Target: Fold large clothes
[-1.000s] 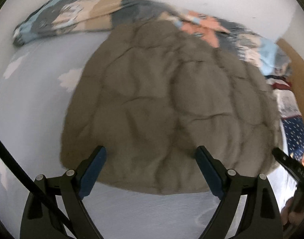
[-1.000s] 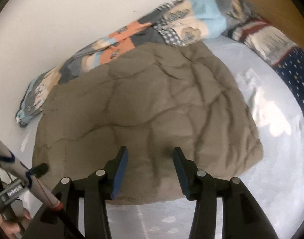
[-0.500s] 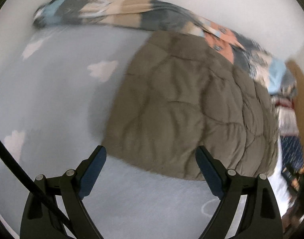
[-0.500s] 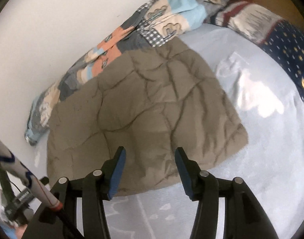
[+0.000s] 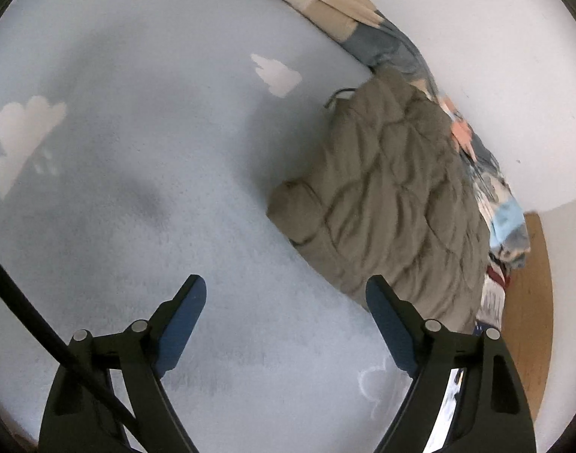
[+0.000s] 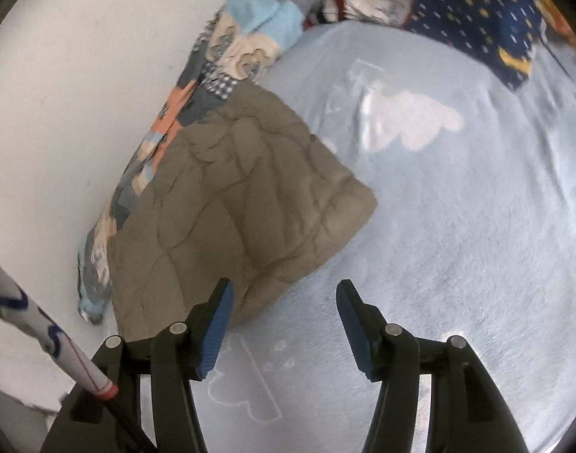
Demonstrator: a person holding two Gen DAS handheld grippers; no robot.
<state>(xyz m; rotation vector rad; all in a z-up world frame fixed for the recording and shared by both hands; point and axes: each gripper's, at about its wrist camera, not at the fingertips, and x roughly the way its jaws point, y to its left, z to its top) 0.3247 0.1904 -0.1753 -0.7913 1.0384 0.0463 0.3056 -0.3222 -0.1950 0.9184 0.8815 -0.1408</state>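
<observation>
A brown quilted jacket [image 5: 393, 204] lies folded into a rough rectangle on the light blue bed cover [image 5: 144, 143], close to the white wall. It also shows in the right wrist view [image 6: 242, 204]. My left gripper [image 5: 286, 290] is open and empty, above bare bed cover to the left of the jacket. My right gripper [image 6: 284, 294] is open and empty, above the bed cover [image 6: 458, 226] just off the jacket's near right edge. Neither gripper touches the jacket.
A patchwork blanket [image 5: 363, 11] lies bunched along the white wall [image 5: 495, 37] behind the jacket, also in the right wrist view [image 6: 246, 37]. A navy patterned cloth [image 6: 488, 19] lies at the far end. A wooden board [image 5: 529, 321] stands at the right.
Both grippers have pulled back and swung away from the jacket: the left to the left, the right to the right. The right jaws have opened wider. The jacket lies still.
</observation>
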